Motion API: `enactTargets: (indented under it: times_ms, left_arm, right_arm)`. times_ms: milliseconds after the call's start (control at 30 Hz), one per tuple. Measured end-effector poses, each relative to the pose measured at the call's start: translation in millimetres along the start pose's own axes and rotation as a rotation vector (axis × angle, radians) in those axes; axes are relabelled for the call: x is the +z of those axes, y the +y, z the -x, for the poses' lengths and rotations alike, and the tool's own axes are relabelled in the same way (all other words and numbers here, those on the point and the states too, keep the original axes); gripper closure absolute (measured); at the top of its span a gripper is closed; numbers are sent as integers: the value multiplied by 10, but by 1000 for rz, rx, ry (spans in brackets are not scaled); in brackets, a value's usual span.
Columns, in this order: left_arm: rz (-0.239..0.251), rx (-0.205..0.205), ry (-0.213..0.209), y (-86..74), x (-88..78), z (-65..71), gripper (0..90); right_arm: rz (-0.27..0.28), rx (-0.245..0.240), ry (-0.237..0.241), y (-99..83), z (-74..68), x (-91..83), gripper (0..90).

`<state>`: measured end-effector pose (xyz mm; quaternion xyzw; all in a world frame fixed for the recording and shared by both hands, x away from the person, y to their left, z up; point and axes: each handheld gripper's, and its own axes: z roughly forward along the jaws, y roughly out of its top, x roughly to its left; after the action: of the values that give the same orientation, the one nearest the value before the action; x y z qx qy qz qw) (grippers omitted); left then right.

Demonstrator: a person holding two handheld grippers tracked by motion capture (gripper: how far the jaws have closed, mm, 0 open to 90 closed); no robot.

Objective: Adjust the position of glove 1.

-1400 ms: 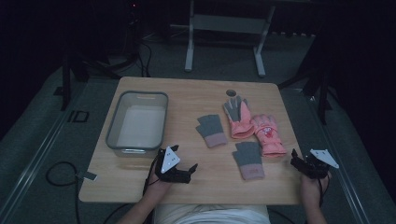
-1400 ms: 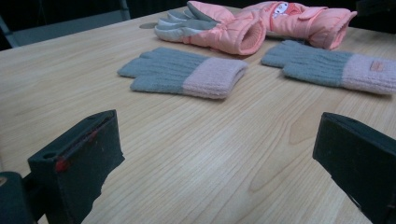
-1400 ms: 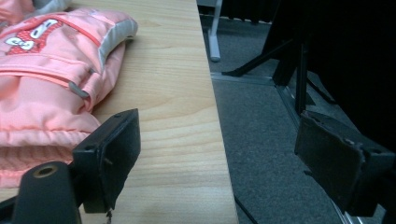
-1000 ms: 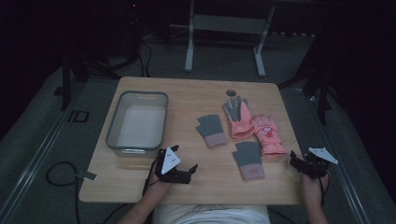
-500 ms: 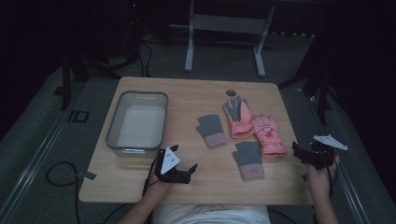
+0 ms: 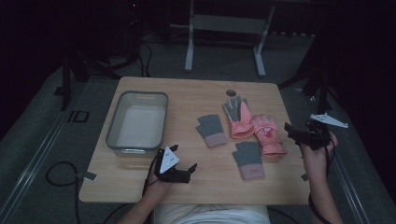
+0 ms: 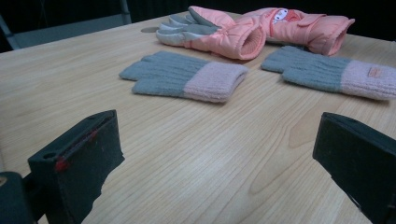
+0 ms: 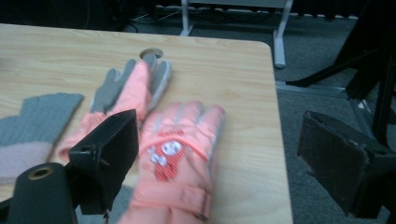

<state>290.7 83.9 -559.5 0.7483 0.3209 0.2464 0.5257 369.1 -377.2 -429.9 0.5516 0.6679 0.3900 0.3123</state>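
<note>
Several gloves lie on the right half of the wooden table [image 6: 187,98]. A pink glove with grey palm [image 6: 238,116] and a pink glove with a cartoon face [image 6: 267,134] lie side by side. Two grey knit gloves with pink cuffs [image 6: 211,129] [image 6: 249,160] lie nearer me. My left gripper [image 6: 184,157] rests open near the front edge, aimed at the knit gloves [image 7: 187,79] [image 7: 331,72], its jaws empty. My right gripper [image 6: 289,133] hovers open at the table's right edge, beside the cartoon glove [image 8: 177,158], nothing held.
A clear empty bin [image 6: 112,126] stands on the table's left half, just beyond my left gripper. A round hole [image 6: 231,92] is cut in the table near the far edge. A metal stand [image 6: 224,23] and cables [image 6: 60,172] are on the floor.
My right gripper has lifted and moved farther along the table's right edge, now level with the cartoon glove. The left gripper and the gloves have not moved.
</note>
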Motion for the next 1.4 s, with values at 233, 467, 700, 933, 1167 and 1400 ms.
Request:
enactTargets:
  times_ms: [233,467,700,933,1167,1400]
  left_arm:
    - [1,-1,0,0,1,0,9]
    - [0,0,1,0,0,1,9]
    - [-2,1,-2,1,2,1,9]
    - [-1,-1,-5,0,2,-3,9]
    - [1,-2,-8,0,1,-5,9]
    - [2,0,-10,-1,1,-5,8]
  right_arm:
    - [20,18,52,127,-177,97,114]
    - [46,-112,121,241,-426,159,134]
    - [35,-189,198,337,-694,273,162]
    - [20,-224,293,394,-971,461,233]
    - [2,-288,390,385,-1288,690,314]
    - [-48,-327,444,311,-1466,886,351]
